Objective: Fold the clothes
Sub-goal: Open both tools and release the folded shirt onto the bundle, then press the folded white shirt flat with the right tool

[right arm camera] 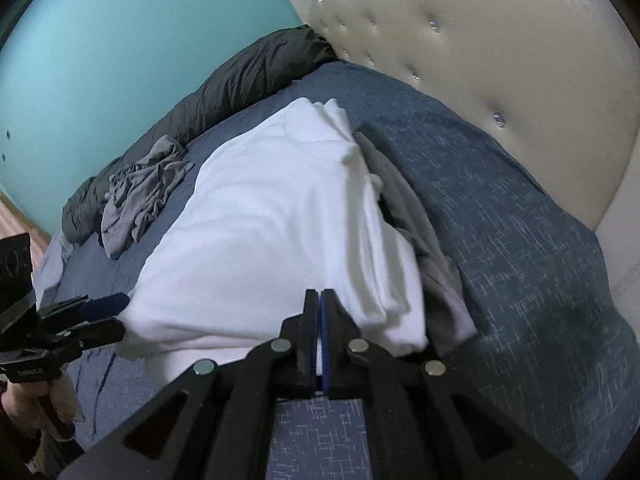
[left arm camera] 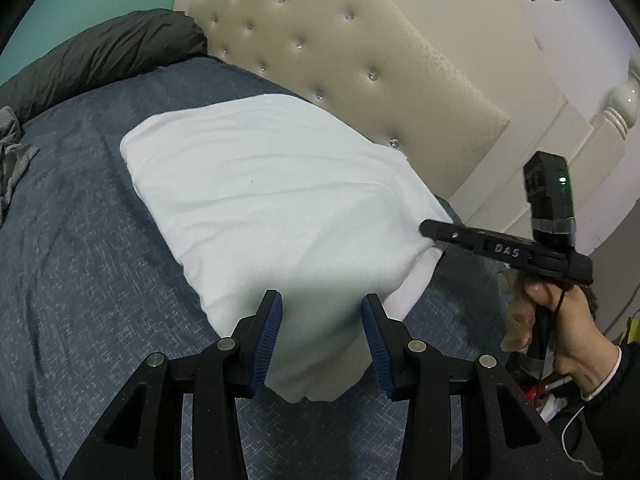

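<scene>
A: Item one, the shirt (left arm camera: pixel 280 200)?

B: White, folded to a rough rectangle, lying flat on the bed (left arm camera: pixel 80 280) near the headboard (left arm camera: pixel 320 40). In the right wrist view its folded layers are stacked along the right edge (right arm camera: pixel 372 220), with a strip of grey cloth (right arm camera: pixel 416 216) showing from under that edge.

A: Left gripper (left arm camera: pixel 322 344)?

B: Jaws wide apart, blue pads (left arm camera: pixel 268 344) facing each other. The near end of the shirt is seen between them; whether they touch it cannot be told. The right wrist view shows it at the shirt's left corner (right arm camera: pixel 86 314).

A: Right gripper (right arm camera: pixel 320 320)?

B: Jaws pressed together with a sliver of white at the base of the gap, the tips lying over the shirt's near edge. Whether cloth is actually pinched cannot be told. From the left wrist view its finger (left arm camera: pixel 440 232) reaches the shirt's right corner, held by a hand (left arm camera: pixel 560 332) in a dark sleeve (left arm camera: pixel 616 392).

A: Surroundings?

B: Blue textured bedcover. A crumpled grey garment (right arm camera: pixel 140 196) lies left of the shirt, apart from it. A dark duvet (right arm camera: pixel 240 80) is bunched along the far side, against a teal wall (right arm camera: pixel 120 40). The headboard is cream, tufted, with shiny studs.
</scene>
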